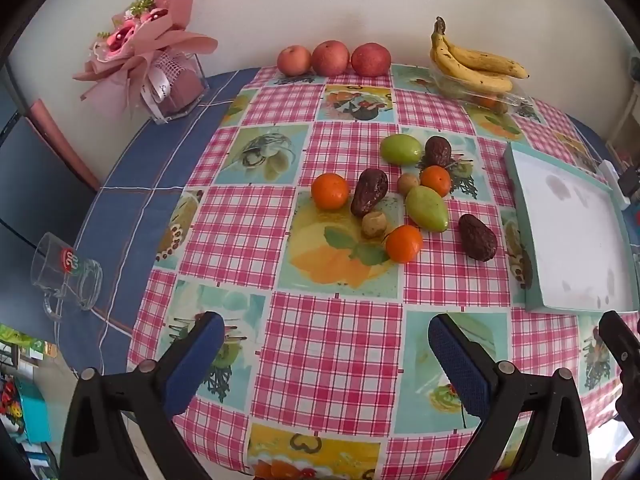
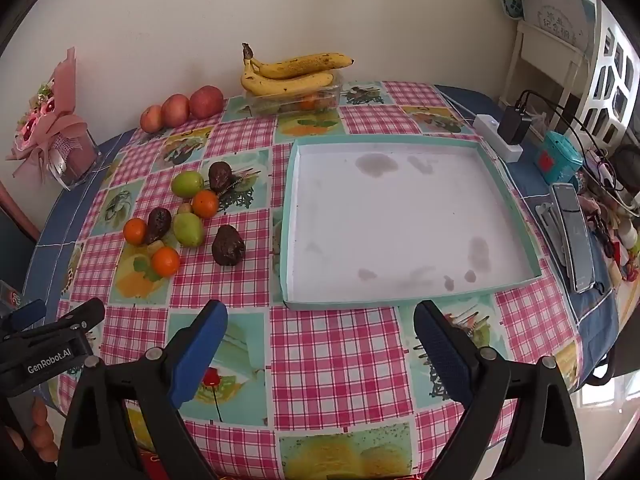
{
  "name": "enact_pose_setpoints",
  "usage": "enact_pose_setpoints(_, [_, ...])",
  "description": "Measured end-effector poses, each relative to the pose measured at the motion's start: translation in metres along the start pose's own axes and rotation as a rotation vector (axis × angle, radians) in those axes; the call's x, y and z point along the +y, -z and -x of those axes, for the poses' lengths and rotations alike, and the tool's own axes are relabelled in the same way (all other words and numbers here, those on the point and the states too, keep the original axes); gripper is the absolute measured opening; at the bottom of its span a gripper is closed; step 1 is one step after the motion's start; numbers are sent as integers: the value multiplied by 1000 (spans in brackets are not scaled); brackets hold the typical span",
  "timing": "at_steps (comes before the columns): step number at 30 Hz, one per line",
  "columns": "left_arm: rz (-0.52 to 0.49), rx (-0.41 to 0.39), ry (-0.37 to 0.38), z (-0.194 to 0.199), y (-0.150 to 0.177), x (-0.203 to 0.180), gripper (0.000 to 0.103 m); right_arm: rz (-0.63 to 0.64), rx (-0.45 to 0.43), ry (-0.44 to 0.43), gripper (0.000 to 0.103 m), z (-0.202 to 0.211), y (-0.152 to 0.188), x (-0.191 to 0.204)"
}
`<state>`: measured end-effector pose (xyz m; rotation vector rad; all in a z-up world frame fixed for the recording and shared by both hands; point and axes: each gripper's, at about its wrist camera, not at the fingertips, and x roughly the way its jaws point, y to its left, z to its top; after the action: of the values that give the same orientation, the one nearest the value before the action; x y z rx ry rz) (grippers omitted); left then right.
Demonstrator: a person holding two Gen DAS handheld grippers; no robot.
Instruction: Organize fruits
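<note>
Fruit pile — oranges, green fruits, dark wrinkled ones, small brownish ones (kind unclear) — loose on tablecloth, well ahead of left gripper, none between jaws. Left jaws wide, empty. Right gripper also wide, empty; shallow tray just ahead of it, bare, pile ahead-left. Step: start, nothing sorted yet. Next: likely reach forward, straddle nearest fruit, dark one, close gently, carry to tray.

Glossy pink-checked plastic tablecloth carries wrinkled, matt brown avocados beside smooth, waxy green mangoes; right of them, a stained white cardboard tray (teal paper rim) looks matt.
</note>
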<state>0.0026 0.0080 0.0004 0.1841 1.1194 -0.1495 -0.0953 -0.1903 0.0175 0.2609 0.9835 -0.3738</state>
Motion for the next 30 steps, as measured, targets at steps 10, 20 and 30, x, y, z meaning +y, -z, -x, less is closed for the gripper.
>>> enact_pose_setpoints(10, [14, -17, -40, 1, 0, -9, 103, 2, 0, 15, 95, -5, -3, 1])
enact_pose_setpoints(20, [21, -26, -33, 1, 0, -6, 103, 4, -10, 8, 95, -8, -3, 3])
enact_pose_setpoints(30, [22, -36, -23, 1, 0, -4, 103, 7, -23, -12, 95, -7, -4, 4])
